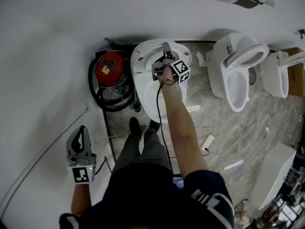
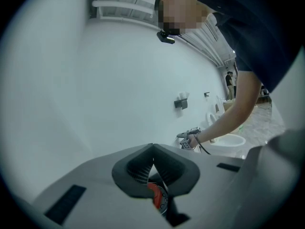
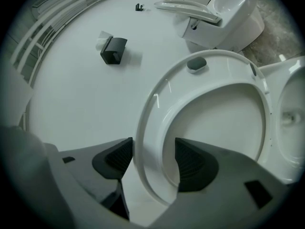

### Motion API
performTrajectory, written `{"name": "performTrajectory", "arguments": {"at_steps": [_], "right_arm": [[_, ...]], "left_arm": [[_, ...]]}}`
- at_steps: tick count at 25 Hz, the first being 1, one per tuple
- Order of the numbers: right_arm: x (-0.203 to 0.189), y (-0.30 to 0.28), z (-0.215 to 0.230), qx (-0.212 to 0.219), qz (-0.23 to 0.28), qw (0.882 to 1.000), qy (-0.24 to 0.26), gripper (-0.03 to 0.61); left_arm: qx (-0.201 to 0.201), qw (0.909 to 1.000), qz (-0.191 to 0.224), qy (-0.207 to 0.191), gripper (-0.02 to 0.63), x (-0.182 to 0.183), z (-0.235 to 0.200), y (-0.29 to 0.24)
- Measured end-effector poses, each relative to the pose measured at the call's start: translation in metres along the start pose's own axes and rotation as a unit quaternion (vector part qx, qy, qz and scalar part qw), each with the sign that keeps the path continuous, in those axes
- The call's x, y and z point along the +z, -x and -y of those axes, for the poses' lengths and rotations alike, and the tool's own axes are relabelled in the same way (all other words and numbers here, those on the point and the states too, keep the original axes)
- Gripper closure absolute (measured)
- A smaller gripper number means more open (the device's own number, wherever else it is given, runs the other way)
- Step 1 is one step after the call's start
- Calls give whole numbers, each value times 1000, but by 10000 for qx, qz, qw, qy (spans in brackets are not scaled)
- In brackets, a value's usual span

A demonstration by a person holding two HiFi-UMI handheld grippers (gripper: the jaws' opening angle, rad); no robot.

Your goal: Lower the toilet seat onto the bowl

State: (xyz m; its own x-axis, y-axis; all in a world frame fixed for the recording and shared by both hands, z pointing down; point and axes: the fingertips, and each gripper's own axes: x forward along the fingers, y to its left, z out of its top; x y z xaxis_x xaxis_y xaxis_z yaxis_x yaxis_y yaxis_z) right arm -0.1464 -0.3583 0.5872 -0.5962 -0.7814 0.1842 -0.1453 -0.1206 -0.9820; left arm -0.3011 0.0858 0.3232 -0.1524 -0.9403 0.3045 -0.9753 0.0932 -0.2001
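The white toilet seat (image 3: 157,109) stands raised, tilted up over its bowl (image 3: 291,113), with the lid (image 3: 219,123) behind it. My right gripper (image 3: 152,161) straddles the seat's ring at its top edge: one dark pad sits outside the rim, the other inside, and a grip does not show. In the head view the right gripper (image 1: 165,51) reaches over the toilet seat (image 1: 143,58) at arm's length. My left gripper (image 1: 82,137) hangs low at the left beside the white wall, away from the toilet. Its pads meet, so the left gripper (image 2: 153,163) is shut and empty.
A red machine with a black hose (image 1: 109,69) stands just left of the toilet. Two more toilets (image 1: 236,75) (image 1: 279,73) stand to the right on the marbled floor. A white power strip (image 1: 208,142) and cables lie near the person's feet. A dark holder (image 3: 113,50) hangs on the wall.
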Motion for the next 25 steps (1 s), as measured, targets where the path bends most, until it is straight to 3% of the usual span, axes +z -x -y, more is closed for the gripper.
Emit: {"name": "performTrajectory", "arguments": {"at_steps": [6, 9, 25], "right_arm": [[-1, -4, 0, 47, 6, 10000, -68, 303], [0, -8, -5, 59, 4, 9999, -116, 356], [0, 3, -5, 47, 57, 9998, -172, 360]], "left_arm": [[8, 10000, 49, -13, 589, -2, -2, -1], [14, 10000, -10, 4, 589, -3, -2, -2], [-50, 10000, -20, 13, 589, -7, 0, -6]]}}
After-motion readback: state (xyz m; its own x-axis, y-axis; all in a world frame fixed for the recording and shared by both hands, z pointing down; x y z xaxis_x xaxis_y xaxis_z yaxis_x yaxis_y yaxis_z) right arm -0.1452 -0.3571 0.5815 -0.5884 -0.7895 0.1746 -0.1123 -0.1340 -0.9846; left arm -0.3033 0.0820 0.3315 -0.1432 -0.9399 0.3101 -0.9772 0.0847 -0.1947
